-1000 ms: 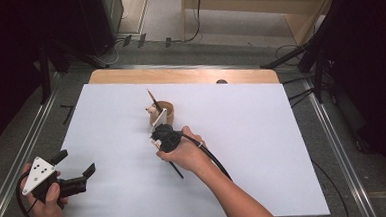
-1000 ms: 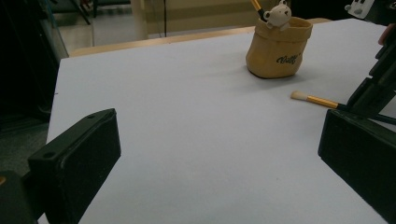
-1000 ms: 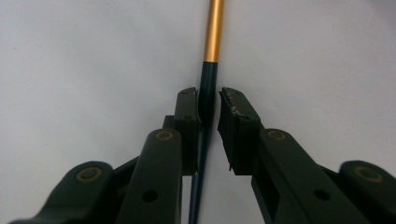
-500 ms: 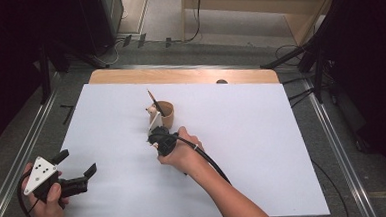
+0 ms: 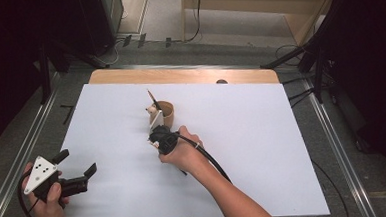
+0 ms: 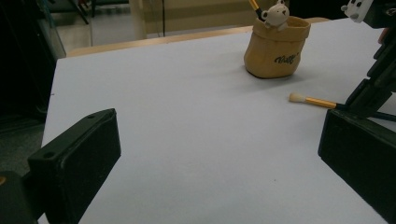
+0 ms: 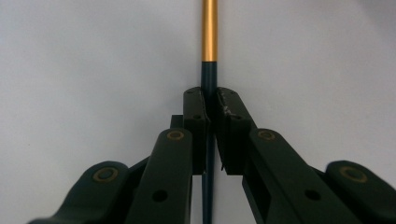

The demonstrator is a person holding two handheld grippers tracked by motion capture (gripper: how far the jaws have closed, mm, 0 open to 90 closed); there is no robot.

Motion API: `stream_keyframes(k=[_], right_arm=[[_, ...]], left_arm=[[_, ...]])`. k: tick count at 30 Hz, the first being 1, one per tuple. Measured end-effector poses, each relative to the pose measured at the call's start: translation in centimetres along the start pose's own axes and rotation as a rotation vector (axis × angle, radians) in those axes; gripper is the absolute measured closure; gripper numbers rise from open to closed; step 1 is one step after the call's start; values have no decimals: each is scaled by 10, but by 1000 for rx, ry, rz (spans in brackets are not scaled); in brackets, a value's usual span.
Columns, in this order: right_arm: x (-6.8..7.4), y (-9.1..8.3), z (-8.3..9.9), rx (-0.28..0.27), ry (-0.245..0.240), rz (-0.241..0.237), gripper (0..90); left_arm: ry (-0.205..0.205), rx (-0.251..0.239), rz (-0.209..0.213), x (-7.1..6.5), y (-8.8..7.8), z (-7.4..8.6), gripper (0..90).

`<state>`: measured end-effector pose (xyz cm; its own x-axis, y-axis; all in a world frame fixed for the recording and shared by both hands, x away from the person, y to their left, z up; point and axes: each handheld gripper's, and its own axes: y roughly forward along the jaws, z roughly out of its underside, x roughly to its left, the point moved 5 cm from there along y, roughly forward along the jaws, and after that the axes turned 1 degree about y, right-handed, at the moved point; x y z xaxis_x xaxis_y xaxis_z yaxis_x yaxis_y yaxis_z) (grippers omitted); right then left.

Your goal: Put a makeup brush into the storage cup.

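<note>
Near the middle of the white desk [image 5: 262, 135], the right claw [image 7: 208, 100] is pinching the dark handle of a makeup brush [image 6: 312, 101], which is lying flat just beside the tan pouch-shaped holder [image 6: 275, 49]. The left claw [image 5: 76, 170] is hovering released, well apart. Lifting well probably means keeping the pinch centred and raising the brush level before tipping it toward the holder.

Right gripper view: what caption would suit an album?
Black right gripper shut on a slim dark-and-gold brush handle above the white table.
</note>
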<state>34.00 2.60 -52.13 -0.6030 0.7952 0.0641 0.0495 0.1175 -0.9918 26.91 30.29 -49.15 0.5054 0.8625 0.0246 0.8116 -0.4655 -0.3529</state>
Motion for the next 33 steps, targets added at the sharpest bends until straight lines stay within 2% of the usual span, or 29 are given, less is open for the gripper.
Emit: stream_keyframes(k=[3,4,8,11,23,28,33], right_arm=[[-1,-1,0,-1,-11,-8,842],[-1,-2,1,1,4,-15,842],[-4,-5,2,-34,0,-33,842],[-6,-10,3,-61,19,-74,843],[-8,-19,4,-110,11,-118,847],[-8,-25,4,-150,10,-144,847],[-10,-34,5,-213,3,-173,848]], left_arm=[[-3,0,-1,1,0,0,0],[-3,0,-2,1,0,0,0],[2,8,-1,0,0,0,0],[3,-4,1,0,0,0,0],[-1,-4,-1,1,-2,-1,0],[0,-4,-2,1,-2,0,0],[-2,-7,1,1,0,0,0]])
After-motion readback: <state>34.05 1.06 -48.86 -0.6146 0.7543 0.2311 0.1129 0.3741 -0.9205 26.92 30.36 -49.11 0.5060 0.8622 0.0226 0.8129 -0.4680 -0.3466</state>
